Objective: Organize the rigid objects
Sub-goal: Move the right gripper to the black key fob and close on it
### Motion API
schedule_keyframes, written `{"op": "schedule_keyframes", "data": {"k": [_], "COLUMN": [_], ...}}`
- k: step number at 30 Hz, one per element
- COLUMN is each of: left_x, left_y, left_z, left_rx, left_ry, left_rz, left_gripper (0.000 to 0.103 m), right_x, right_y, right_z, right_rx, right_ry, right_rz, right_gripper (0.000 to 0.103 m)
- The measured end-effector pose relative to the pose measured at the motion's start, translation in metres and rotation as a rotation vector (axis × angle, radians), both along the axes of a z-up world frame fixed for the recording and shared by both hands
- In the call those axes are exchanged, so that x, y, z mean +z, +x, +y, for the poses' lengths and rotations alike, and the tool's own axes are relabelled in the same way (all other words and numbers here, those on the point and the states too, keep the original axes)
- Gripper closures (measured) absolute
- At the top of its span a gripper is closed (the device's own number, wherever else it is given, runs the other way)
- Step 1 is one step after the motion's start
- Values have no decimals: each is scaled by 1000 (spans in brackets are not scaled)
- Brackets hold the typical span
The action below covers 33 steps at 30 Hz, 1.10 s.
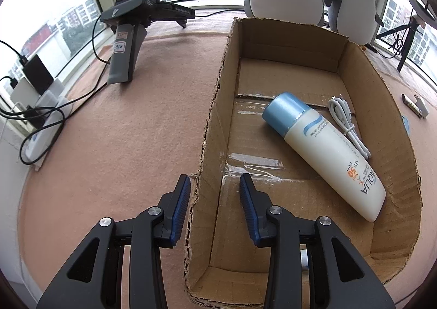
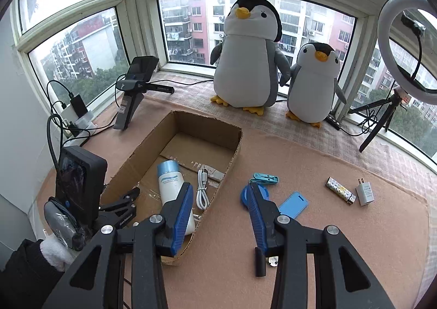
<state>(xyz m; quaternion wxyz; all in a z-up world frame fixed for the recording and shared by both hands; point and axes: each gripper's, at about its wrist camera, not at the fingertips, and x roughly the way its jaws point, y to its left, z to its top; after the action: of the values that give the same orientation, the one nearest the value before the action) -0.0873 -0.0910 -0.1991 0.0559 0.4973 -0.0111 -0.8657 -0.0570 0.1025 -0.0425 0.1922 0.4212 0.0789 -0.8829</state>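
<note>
Hovering left gripper: we hold it spread wide and empty, straddling the near left wall of the cardboard box.
Right gripper: ours too, fingers far apart, gripping nothing, above the table at the box's right wall.
Box contents: we see a sunscreen bottle lying on its side, blue cap toward the window, with a coiled white cable just beside it.
Still on the table: blue clip, blue card, patterned lighter, white plug adapter, right of the box.
</note>
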Motion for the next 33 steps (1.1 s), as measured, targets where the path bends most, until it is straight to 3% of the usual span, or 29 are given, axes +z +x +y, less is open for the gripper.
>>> {"op": "schedule_keyframes", "data": {"k": [7, 10, 14, 23, 33], "left_x": [1, 1, 1, 1, 1], "left_y": [-3, -2, -1, 2, 0], "left_z": [1, 2, 5, 9, 12], "left_rx": [-29, -36, -34, -32, -16], "left_ry": [-21, -30, -51, -81, -92], "left_rz": [-12, -12, -7, -7, -21], "left_gripper": [68, 68, 68, 68, 70], "right_x": [43, 59, 60, 2, -69], "right_y": [48, 69, 88, 95, 47], "right_z": [26, 37, 48, 82, 109], "right_rx": [-82, -113, -121, -92, -34], "right_ry": [13, 9, 12, -3, 23], "right_rz": [54, 74, 80, 5, -97], "right_gripper": [66, 61, 59, 59, 61]}}
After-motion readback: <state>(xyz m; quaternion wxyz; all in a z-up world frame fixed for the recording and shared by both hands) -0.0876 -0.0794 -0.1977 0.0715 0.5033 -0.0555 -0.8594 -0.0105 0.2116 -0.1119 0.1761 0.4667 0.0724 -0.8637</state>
